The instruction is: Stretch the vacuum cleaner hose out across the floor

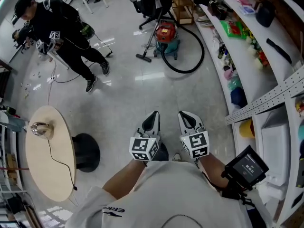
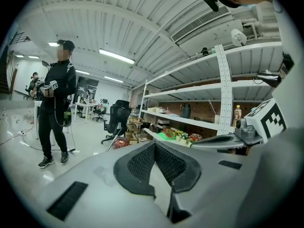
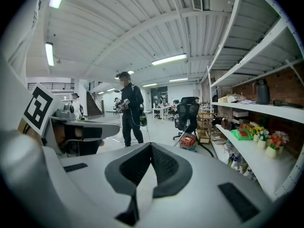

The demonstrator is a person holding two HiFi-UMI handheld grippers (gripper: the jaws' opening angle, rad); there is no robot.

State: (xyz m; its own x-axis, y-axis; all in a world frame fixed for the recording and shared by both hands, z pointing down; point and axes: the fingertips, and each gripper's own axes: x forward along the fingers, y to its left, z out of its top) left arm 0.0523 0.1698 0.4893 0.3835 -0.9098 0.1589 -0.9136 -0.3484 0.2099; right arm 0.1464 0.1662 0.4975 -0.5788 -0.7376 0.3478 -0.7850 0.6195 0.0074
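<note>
Floor [image 1: 142,94]: pale, glossy tiles that fill the middle of the head view.
Shelving [image 1: 247,56]: long white shelves along the right side, crowded with small goods.
Round table [image 1: 47,175]: pale wooden top at lower left; a small shiny object with a thin black cord lies on it.
Person in black [image 1: 61,27]: stands at upper left, well apart from the vacuum, holding another gripper set.
Office chair [image 1: 152,1]: black, at the top centre, just behind the vacuum.
Vacuum cleaner [image 1: 166,34]: red-topped canister on a teal base, standing on the floor near the shelving, far ahead of both grippers.
Hose [image 1: 197,63]: black, curled in a loop on the floor to the right of the canister, close to the foot of the shelves.
Floor nozzle [image 1: 143,57]: rests on the tiles left of the canister, its wand leaning up towards it.
Left gripper [image 1: 153,116]: jaws pressed together, nothing between them, held low in front of the body.
Right gripper [image 1: 186,117]: jaws likewise pressed together and empty, just beside the left one.
</note>
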